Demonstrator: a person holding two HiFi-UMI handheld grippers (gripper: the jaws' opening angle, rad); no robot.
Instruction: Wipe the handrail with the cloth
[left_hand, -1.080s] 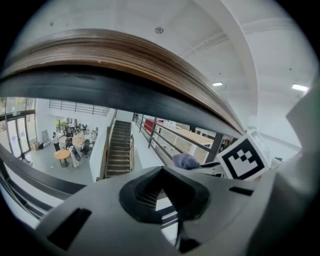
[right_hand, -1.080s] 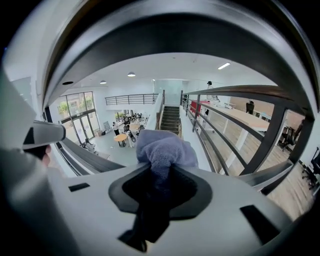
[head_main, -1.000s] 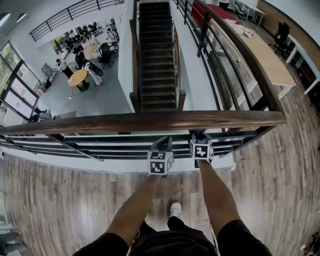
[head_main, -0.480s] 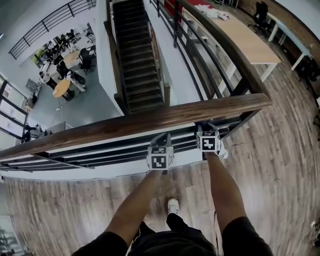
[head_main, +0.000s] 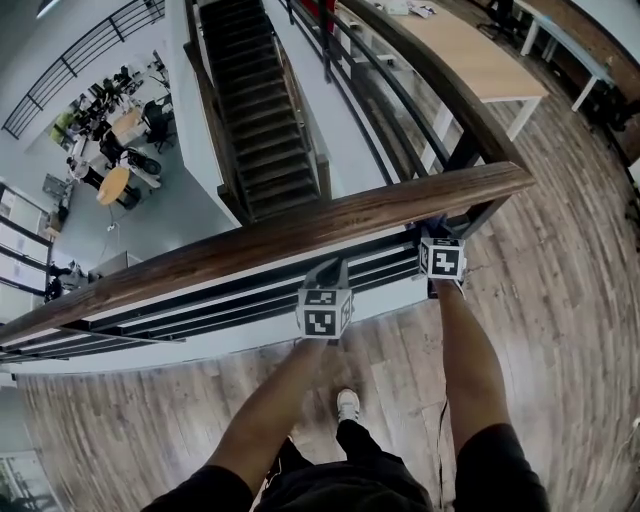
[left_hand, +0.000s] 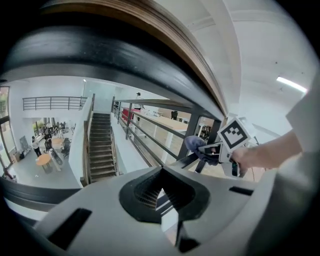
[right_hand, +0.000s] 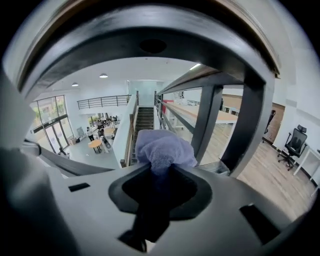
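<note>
**Cloth gripped under a wooden handrail on an upper floor**

Head view, looking steeply down over a balcony edge. A brown wooden handrail (head_main: 300, 235) runs across the frame on dark metal bars, ending at a corner post on the right. Two bare forearms reach toward it, each holding a gripper that carries a cube with black-and-white square markers.

The right gripper (head_main: 434, 232) is tucked just under the rail, close to the corner post. In the right gripper view its jaws are clamped on a pale lilac cloth (right_hand: 162, 147), which bunches out in front of them. The rail's underside (right_hand: 150, 30) curves close overhead, though I cannot tell whether the cloth touches it.

The left gripper (head_main: 325, 272) sits under the rail, further from the corner post. In the left gripper view its jaws are closed together with nothing between them (left_hand: 162, 192), and the cloth (left_hand: 197, 146) shows off to the right.

Beyond the rail a dark staircase (head_main: 255, 130) descends to a lower floor, with a round table (head_main: 112, 185). A long wooden table (head_main: 470, 60) stands on the upper level. One white shoe (head_main: 347, 404) rests on the plank floor (head_main: 560, 250)
</note>
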